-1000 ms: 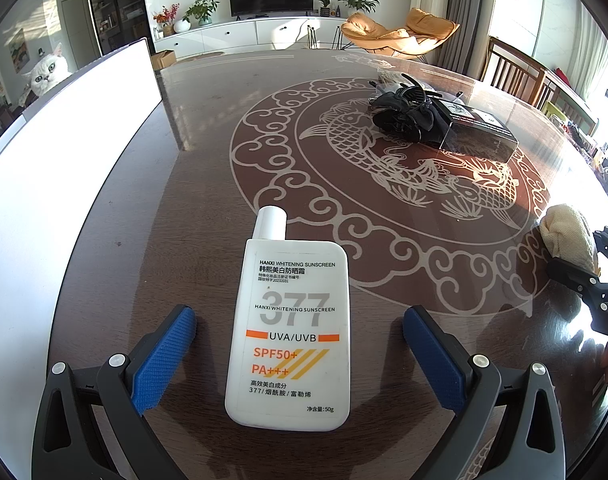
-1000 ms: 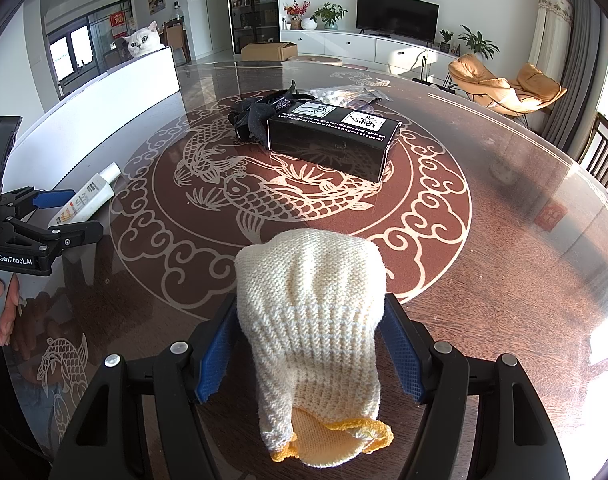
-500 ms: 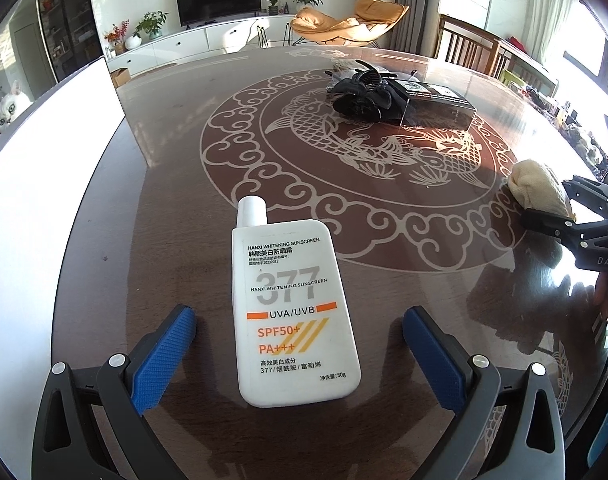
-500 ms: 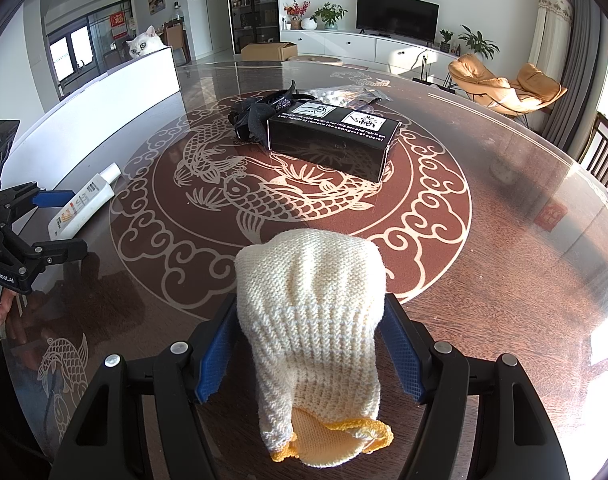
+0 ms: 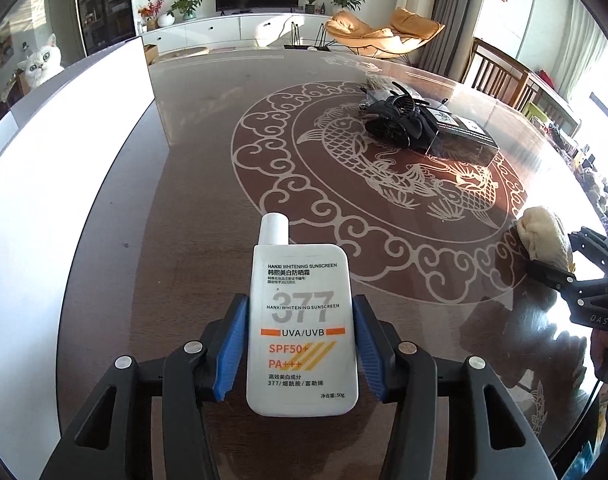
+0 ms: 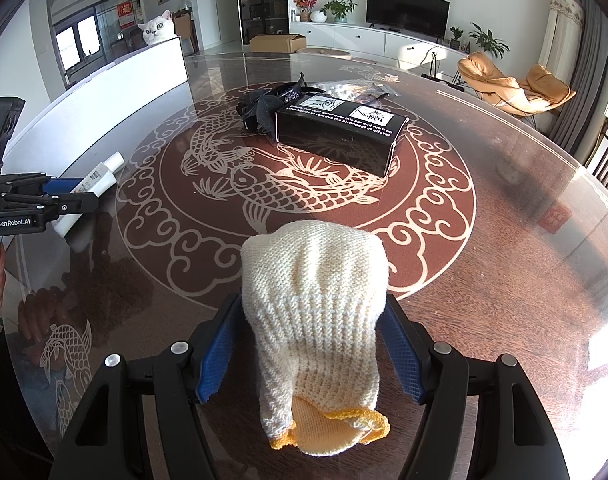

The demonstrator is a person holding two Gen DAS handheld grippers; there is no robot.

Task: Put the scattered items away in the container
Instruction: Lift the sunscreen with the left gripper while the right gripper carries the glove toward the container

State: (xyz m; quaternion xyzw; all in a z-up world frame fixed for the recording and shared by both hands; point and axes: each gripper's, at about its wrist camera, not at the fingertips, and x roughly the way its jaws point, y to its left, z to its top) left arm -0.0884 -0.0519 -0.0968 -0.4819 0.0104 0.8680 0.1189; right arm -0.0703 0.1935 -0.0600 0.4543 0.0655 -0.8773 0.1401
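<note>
On the glossy brown worktop [image 5: 116, 248] my left tool [image 5: 300, 344], wide a second ago, is closing its blue pads against the flat white sunscreen bottle [image 5: 302, 332] lying beside the white container wall [image 5: 64, 184]. My right tool [image 6: 310, 344] is also closing, on the cream knitted glove [image 6: 314, 304]; open worktop lies ahead. Only the right view shows the black box's [image 6: 340, 136] printed top.

Each gripper has a matte black plastic frame with 2 angular arms, 2 silver round screws on each arm, and ribbed blue pads on the inner faces. The left gripper [image 5: 300, 346] shows white "GenRobot.AI" lettering at the right wrist view's left edge; the right gripper [image 6: 312, 346] shows "DAS".
</note>
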